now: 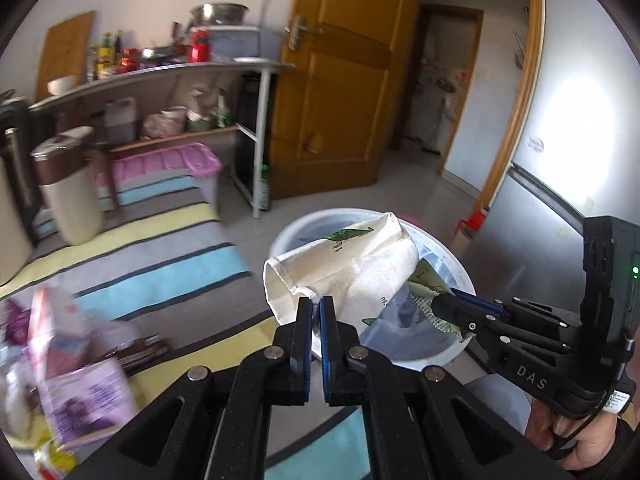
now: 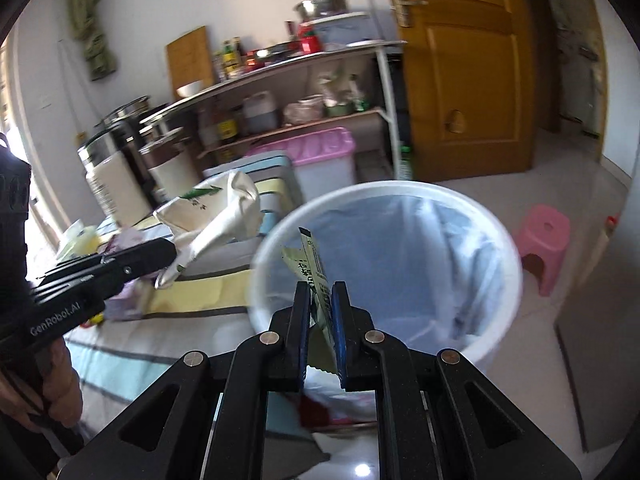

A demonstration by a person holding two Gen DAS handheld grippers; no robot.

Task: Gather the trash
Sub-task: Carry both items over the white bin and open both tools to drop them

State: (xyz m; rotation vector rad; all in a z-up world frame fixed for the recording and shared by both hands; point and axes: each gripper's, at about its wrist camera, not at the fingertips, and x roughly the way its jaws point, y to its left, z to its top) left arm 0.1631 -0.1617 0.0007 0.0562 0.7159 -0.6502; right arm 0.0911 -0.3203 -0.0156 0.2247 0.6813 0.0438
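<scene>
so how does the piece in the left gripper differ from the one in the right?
The crushed paper cup is bulky, cream-white with a green print; the sachet wrapper is thin, flat and pale green. The left gripper pinches the cup at its rolled rim; the right gripper clamps the wrapper mid-length, standing upright. Both are held by the white bin, not yet dropped.

This is a home, a lived-in room used partly as a kitchen; a metal shelf (image 2: 280,60) along the wall carries sauce bottles (image 2: 229,58), a steel basin (image 2: 322,4), a bowl (image 2: 189,89) and a cutting board (image 2: 189,56); jugs and bags sit on its lower level; rice cookers (image 2: 116,176) stand nearby; a wooden door (image 1: 336,80) opens to a hallway; a fridge (image 1: 576,128), a pink stool (image 2: 542,240), a striped cloth (image 1: 160,264) and a lined bin (image 2: 400,208) complete the domestic look.
</scene>
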